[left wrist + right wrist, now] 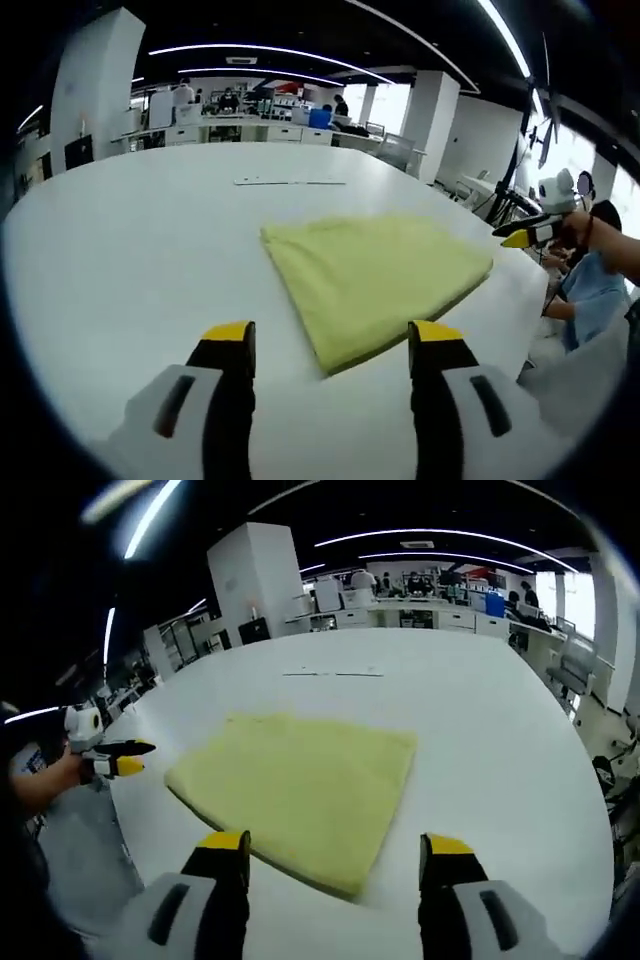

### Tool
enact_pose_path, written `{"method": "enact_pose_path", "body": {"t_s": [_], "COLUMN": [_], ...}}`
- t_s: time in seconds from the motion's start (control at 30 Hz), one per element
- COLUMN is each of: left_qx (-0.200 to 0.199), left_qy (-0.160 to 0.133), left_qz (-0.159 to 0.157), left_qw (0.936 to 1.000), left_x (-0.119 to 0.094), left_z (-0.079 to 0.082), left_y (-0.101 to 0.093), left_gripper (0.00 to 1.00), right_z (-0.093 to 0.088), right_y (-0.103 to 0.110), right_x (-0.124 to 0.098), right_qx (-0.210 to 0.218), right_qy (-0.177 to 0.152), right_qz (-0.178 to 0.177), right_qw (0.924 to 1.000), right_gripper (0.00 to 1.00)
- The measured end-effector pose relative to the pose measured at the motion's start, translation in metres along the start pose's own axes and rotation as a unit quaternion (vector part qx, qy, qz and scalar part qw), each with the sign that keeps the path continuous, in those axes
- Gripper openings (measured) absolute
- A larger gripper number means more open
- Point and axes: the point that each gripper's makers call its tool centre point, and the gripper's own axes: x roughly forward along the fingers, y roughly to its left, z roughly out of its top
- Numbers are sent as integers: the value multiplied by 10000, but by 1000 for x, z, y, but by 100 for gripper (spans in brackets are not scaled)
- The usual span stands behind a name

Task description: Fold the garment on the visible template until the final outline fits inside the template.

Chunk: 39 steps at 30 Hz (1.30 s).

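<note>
A yellow garment (375,275) lies folded into a flat, roughly square shape on the white table (130,260). In the left gripper view my left gripper (332,340) stands open just in front of its near corner, touching nothing. My right gripper (530,235) comes in from the right, beyond the cloth's far side. In the right gripper view the garment (300,790) lies ahead of my open right gripper (335,845), whose jaws straddle the near edge from above. The left gripper (120,760) appears at the left, held in a hand. No template outline is distinct.
A thin pale strip (290,182) lies on the table beyond the garment, seen too as the strip (335,673). A seated person in blue (590,290) is past the table's right edge. Desks, pillars and people fill the far room.
</note>
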Motion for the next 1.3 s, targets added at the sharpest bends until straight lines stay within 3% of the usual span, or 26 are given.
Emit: {"method": "enact_pose_path", "body": {"t_s": [0.37, 0.6, 0.97, 1.3], "left_qx": [43, -12, 75, 278], "left_qy": [-37, -60, -29, 173], "left_qz": [-9, 46, 174, 228], "left_qw": [10000, 10000, 9998, 9992], "left_x": [-11, -19, -28, -32], "left_z": [13, 16, 15, 9], "left_y": [-21, -23, -18, -17], "left_gripper": [88, 99, 99, 99], "right_z": [21, 19, 11, 7], "right_y": [26, 36, 43, 42], "right_x": [-24, -33, -36, -38], "right_qx": [-123, -263, -363, -309], "right_qy": [-300, -309, -241, -228], "right_qz": [163, 188, 189, 120], "right_qw": [9993, 9990, 9989, 9992], "right_gripper": [89, 97, 98, 96]}}
